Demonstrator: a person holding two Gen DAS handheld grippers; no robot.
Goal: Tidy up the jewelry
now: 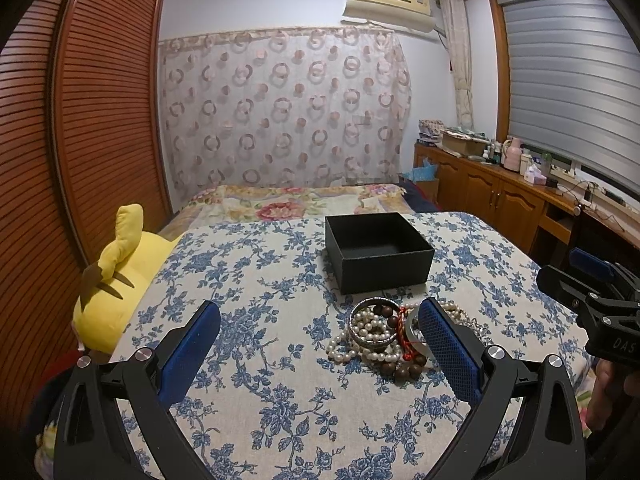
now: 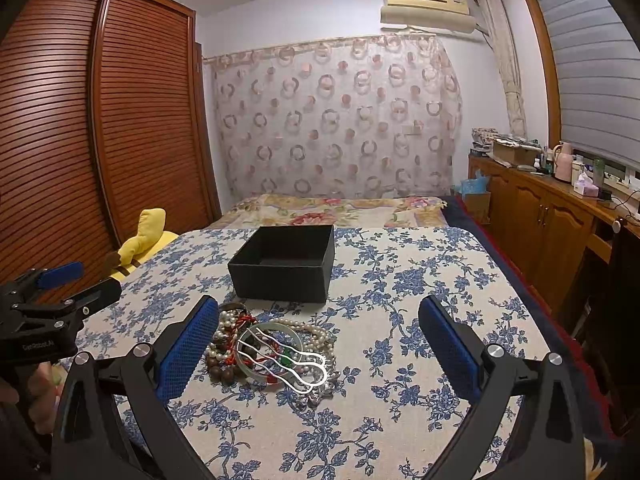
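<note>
Box (image 2: 284, 264) stands on cloth (image 2: 400, 280), far of jewelry pile (image 2: 272, 356). Plush (image 2: 148, 236) lies far left, off the cloth. Cabinets (image 2: 536, 216) along right.

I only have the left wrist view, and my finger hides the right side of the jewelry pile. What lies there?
Observer: A pale bangle lies on top of the pile, with a silver wavy clip across it.
Operator: Is the right gripper holding anything?
Observer: No. The right gripper is open, with nothing in its grasp.
Operator: Is the pile centred between its fingers?
Observer: No, it lies well over toward the left finger. I cannot tell whether they touch.
</note>
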